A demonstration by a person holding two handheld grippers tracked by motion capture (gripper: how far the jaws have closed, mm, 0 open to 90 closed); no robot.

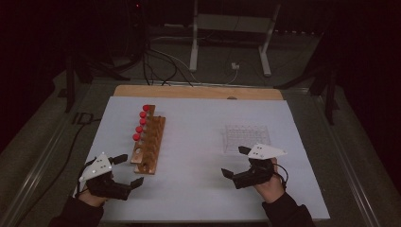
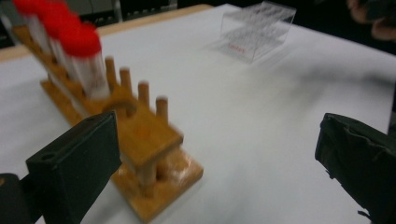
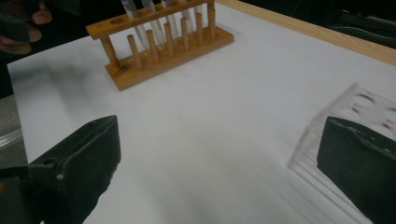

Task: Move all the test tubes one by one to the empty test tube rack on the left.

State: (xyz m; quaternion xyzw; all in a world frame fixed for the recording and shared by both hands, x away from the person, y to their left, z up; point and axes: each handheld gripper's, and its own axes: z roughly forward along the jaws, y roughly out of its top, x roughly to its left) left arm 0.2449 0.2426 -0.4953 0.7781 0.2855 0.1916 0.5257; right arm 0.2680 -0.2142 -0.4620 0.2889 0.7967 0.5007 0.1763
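At the near left corner of the white sheet-covered table (image 1: 203,189), the person's left gripper (image 1: 130,170) has its black jaws spread wide with nothing between them. It sits just beside the near end of the long wooden test-tube rack (image 1: 149,142). In the left gripper view that rack (image 2: 140,140) lies just past the left-hand jaw, its near holes vacant and a row of short wooden pegs along one side.

Farther along the rack stand five clear test tubes with red caps (image 1: 141,122), all in the far holes (the near ones look unfilled from above). In the left gripper view the closest red-capped tube (image 2: 86,60) is blurred but plainly upright in its hole.

The right gripper (image 1: 235,162) hangs over the right half of the table, jaws just as wide, gripping nothing. Just beyond it lies a clear plastic rack with a grid of holes (image 1: 247,137), resting flat on the white sheet. In the right gripper view this clear rack (image 3: 359,107) shows partly behind the right-hand jaw, while the wooden rack (image 3: 163,46) stands well apart across the table.
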